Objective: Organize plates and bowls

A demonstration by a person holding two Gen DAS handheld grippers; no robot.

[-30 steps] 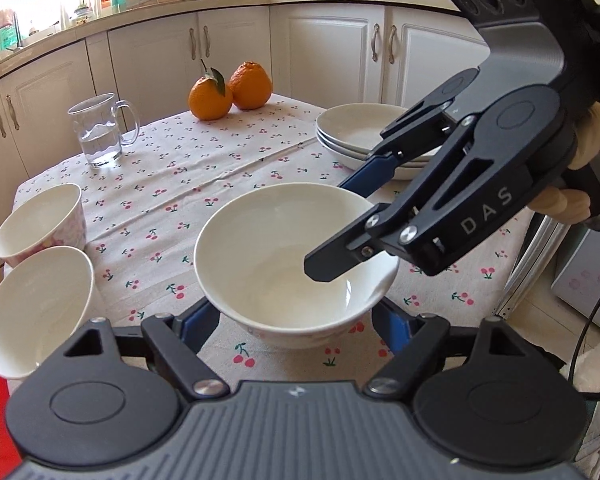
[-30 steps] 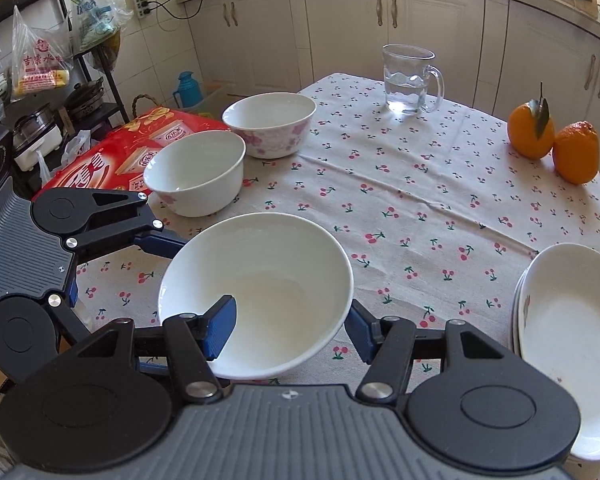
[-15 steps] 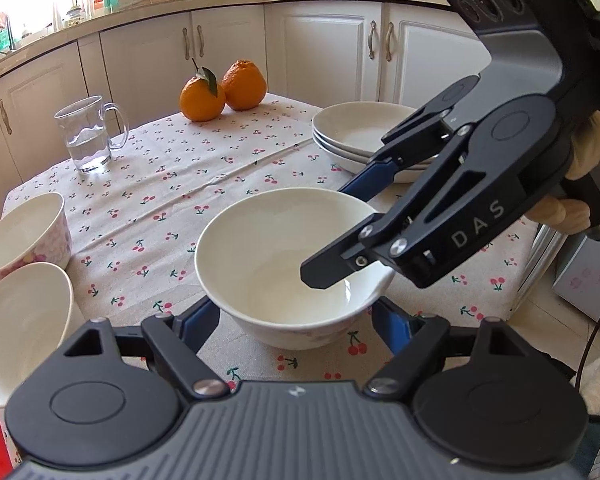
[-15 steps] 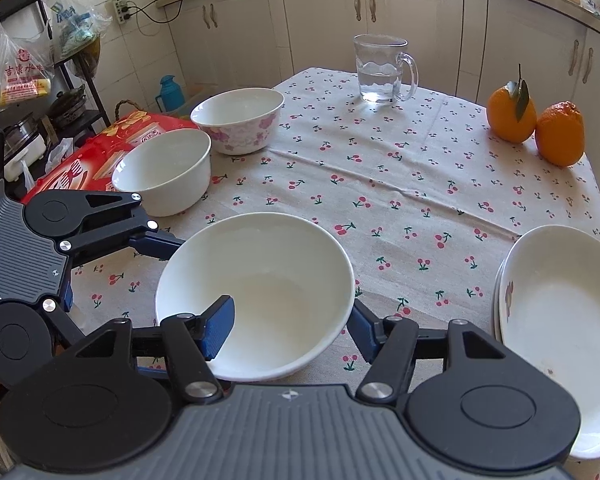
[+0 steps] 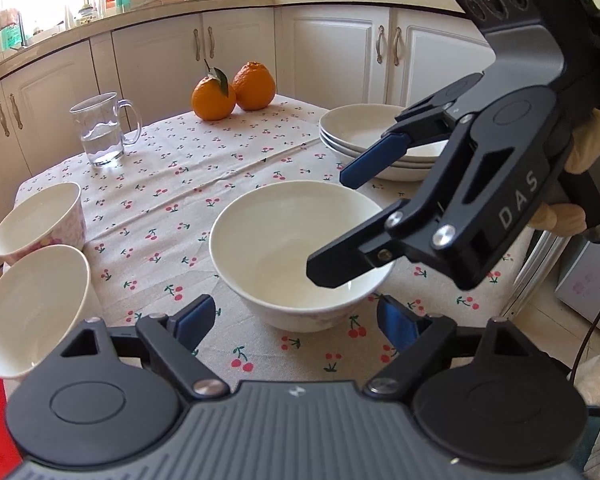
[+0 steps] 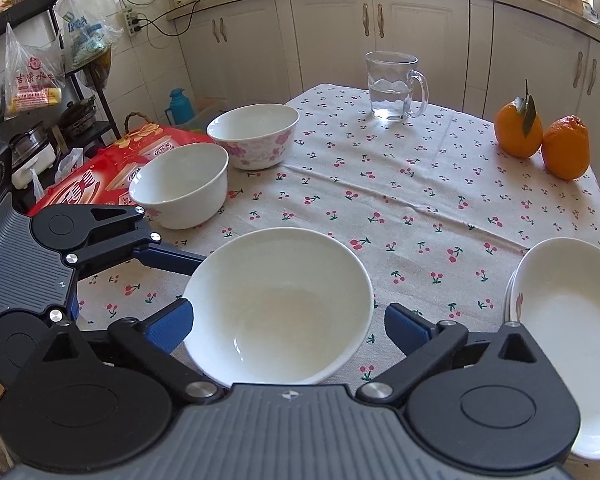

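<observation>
Nearest, left gripper opening, blue pads spread to either side of the near wall of the large white bowl, not pressing on it as far as can be seen. Right gripper opening wide as well, pads standing clear of both flanks of the same bowl, rim between them but untouched. Seen from the left wrist, right gripper reaching in from the right, one finger over the bowl's far rim and the other hanging over its inside edge, a hand wrapped round the handle behind. Bowl upright on the table, near its front edge, on a cherry-print cloth, empty. To the left, a plain white bowl at the table's edge, just beside a red packet lying off the table. Just behind that, close by or touching, a bowl with pink flowers. To the right, well apart from the large bowl, a stack of white plates close to the table's right edge; in the right wrist view the same stack partly cut off by the gripper body. Farther back, a glass mug holding some water, near the far left corner. Two oranges side by side, touching, at the far right, one with a leaf on its stem. Beyond the table, white cupboards under a cluttered worktop.
</observation>
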